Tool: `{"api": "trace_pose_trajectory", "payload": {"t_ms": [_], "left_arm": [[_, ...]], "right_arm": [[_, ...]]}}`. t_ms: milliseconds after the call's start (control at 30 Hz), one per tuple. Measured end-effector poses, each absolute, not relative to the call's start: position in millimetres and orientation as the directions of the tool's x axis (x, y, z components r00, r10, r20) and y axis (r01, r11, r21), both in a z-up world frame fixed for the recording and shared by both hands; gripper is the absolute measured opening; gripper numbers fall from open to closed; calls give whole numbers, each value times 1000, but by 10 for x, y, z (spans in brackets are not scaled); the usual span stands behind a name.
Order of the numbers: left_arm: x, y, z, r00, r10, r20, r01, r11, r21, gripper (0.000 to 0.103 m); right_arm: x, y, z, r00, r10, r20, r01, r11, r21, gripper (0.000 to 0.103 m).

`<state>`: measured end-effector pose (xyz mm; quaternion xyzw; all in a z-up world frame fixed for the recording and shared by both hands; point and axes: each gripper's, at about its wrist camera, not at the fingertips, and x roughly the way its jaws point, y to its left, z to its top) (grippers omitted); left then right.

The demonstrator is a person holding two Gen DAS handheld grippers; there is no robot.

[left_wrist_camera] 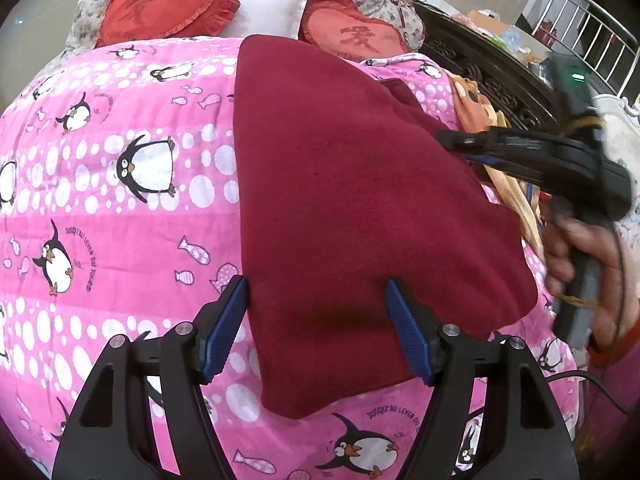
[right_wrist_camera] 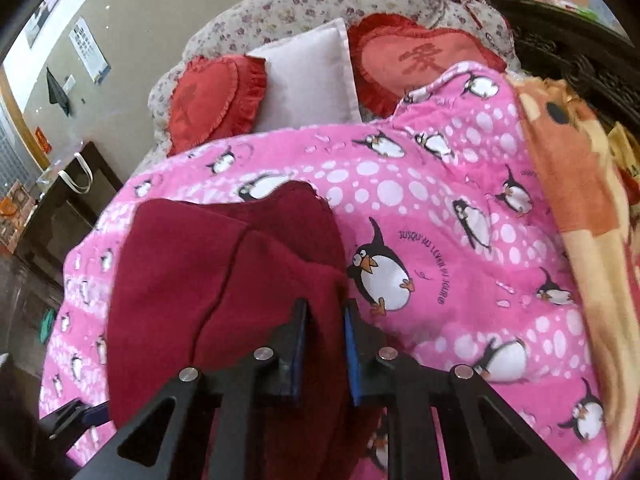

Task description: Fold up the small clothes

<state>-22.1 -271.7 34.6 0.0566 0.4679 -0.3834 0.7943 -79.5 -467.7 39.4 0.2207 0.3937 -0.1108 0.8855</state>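
Observation:
A dark red garment (left_wrist_camera: 340,200) lies folded in a long slab on the pink penguin blanket (left_wrist_camera: 120,248). My left gripper (left_wrist_camera: 316,304) hangs over its near end with the jaws wide open; one blue pad is at the cloth's left edge, the other above the cloth, neither pressing. My right gripper (left_wrist_camera: 448,140), held by a hand (left_wrist_camera: 576,252), reaches in at the garment's right edge. In the right wrist view the right gripper (right_wrist_camera: 325,320) is shut on a raised fold of the red garment (right_wrist_camera: 180,280), which fills the gap between its pads.
Two red heart cushions (left_wrist_camera: 160,8) and a white pillow (left_wrist_camera: 272,8) sit at the bed's far end. An orange patterned blanket (right_wrist_camera: 568,168) lies along the right side, beside dark carved wooden furniture (left_wrist_camera: 504,76). A cable (left_wrist_camera: 592,384) trails at the lower right.

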Motion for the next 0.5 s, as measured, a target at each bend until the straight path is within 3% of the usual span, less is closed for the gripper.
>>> {"api": "trace_pose_trajectory", "payload": {"t_ms": [33,200,400,467,500], "left_arm": [[-223,-2715,343,269,-557,-786,661,700,-270,71],[-249,-2715,348,277,-552,-786,657,706,-264,71],[-268,-2715,352,282,-542,-792,652,713,-256,71],[-281,-2721,374,279,-534,-798,654,715,-249,71],[-275,-2707,388,272,-537,-799,655,711,-255,71]], "right_arm": [[-875,-4656,460,676,-20,-736,367,876,314,32],[-1218,-4318,633,710,44,-703,269,905,329,32],[-1274,-4182,231,653,22,-757,291,915,278,34],[-1283,-4257,161,659,40,-751,314,893,323,47],[-1297,-4299,164,660,49,-749,320,884,340,48]]}}
